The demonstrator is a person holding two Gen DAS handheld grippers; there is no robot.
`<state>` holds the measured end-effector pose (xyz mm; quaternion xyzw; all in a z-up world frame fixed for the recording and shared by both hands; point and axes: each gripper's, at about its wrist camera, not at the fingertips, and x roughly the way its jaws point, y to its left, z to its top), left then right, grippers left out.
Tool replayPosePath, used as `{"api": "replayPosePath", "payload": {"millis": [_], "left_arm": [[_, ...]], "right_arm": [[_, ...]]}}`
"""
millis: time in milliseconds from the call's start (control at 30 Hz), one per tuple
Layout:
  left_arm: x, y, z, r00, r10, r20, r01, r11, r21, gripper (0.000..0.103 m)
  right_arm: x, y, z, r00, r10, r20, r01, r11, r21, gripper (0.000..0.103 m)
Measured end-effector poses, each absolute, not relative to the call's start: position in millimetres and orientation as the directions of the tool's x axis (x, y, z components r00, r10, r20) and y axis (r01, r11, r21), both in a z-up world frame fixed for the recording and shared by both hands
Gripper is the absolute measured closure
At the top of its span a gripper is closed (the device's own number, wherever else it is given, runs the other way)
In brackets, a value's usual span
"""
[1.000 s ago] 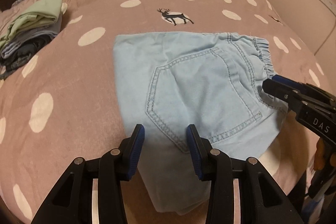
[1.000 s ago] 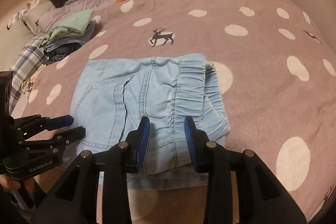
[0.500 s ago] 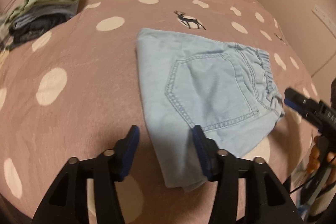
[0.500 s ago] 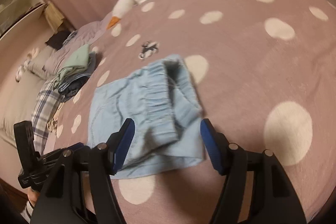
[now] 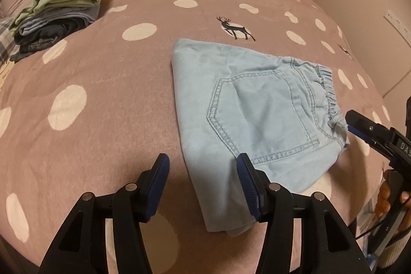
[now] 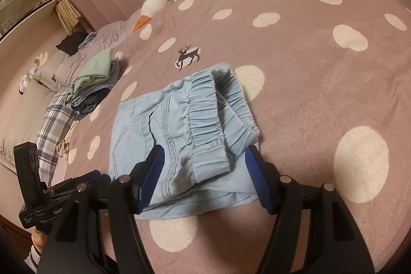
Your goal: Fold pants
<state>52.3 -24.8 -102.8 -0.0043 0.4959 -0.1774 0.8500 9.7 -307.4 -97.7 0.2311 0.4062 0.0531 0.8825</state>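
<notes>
Pants [image 5: 259, 104] lie folded, left gripper [image 5: 203, 186] and right gripper [image 6: 203, 176] both released; next, stacking them on the folded pile [image 5: 61, 9] likely.

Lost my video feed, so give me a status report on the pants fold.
Left gripper and right gripper open, nothing held. Light blue denim pants folded flat on the mauve polka-dot bedspread. Nothing in the way.

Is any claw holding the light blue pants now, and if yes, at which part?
Nothing is held. The left claw and right claw both stand open, and the folded pants lie free on the bedspread.
</notes>
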Motion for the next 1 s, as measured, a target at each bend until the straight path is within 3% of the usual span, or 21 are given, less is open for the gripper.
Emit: {"api": "replayPosePath", "payload": {"millis": [367,433,500,533,867,1000], "left_arm": [[60,-22,-108,0.44,-0.291,-0.85,0.276,0.944,-0.181,0.049],[61,-21,-109,0.436,-0.291,-0.852,0.272,0.945,-0.183,0.045],[63,-20,-110,0.438,-0.287,-0.852,0.262,0.947,-0.184,0.03],[63,-20,-110,0.44,-0.289,-0.85,0.258,0.947,-0.189,0.03],[80,-1,-122,0.358,-0.438,-0.825,0.177,0.899,-0.401,0.03],[83,-2,-122,0.359,-0.444,-0.821,0.177,0.896,-0.408,0.03]], "right_arm": [[16,-315,-100,0.652,0.271,-0.708,0.115,0.888,0.445,0.035],[18,-316,-102,0.647,0.27,-0.713,0.118,0.888,0.444,0.033],[19,-317,-103,0.641,0.263,-0.721,0.129,0.889,0.44,0.025],[20,-318,-103,0.642,0.259,-0.722,0.136,0.888,0.44,0.02],[30,-327,-121,0.586,0.328,-0.741,0.148,0.856,0.496,0.018],[33,-326,-126,0.568,0.359,-0.74,0.13,0.849,0.512,0.017]]}}
